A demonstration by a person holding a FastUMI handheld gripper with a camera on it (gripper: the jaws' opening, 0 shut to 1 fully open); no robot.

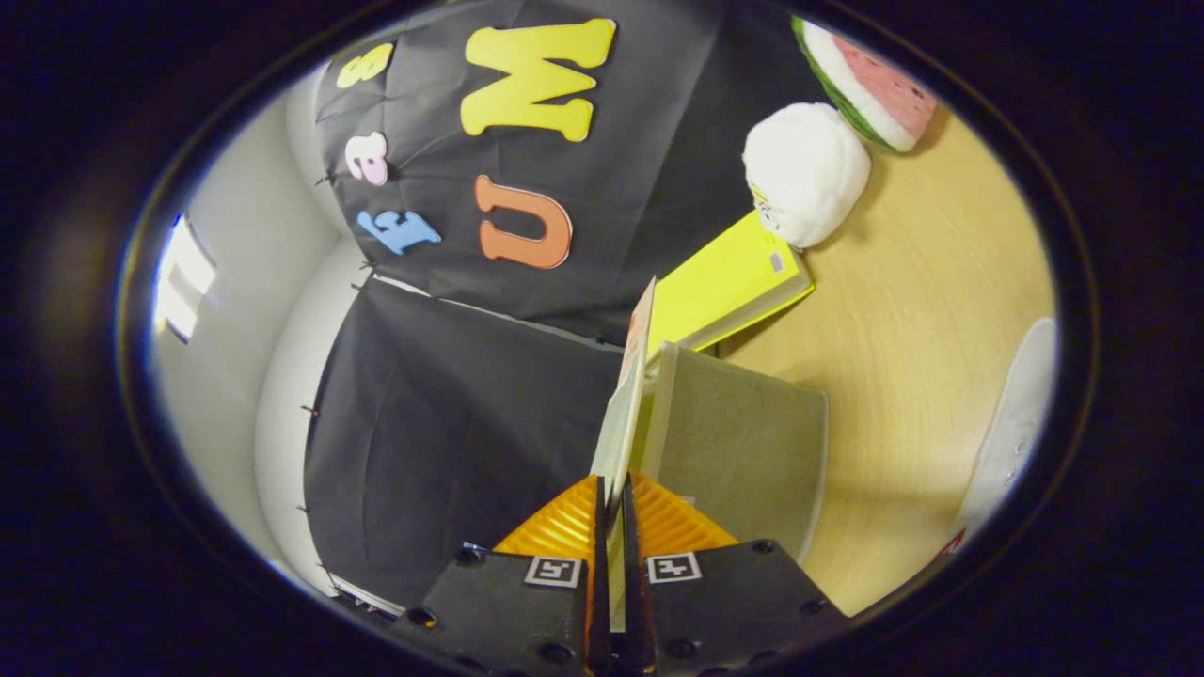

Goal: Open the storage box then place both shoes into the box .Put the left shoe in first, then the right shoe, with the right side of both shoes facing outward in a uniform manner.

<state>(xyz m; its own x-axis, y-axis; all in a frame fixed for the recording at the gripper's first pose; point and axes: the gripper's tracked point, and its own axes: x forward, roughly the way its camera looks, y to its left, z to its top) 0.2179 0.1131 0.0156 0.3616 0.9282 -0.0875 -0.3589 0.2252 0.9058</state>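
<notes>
At lower centre the gripper (613,508) is clamped on the lid (623,404), lifted edge-on from the box (743,451). Opening is in hand; next, swing it clear. A shoe (1011,432) lies far right.

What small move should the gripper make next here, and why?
Probably swing the lid further back: the gripper is shut on the lid's thin edge, it stands lifted off the storage box, and a shoe waits on the table.
</notes>
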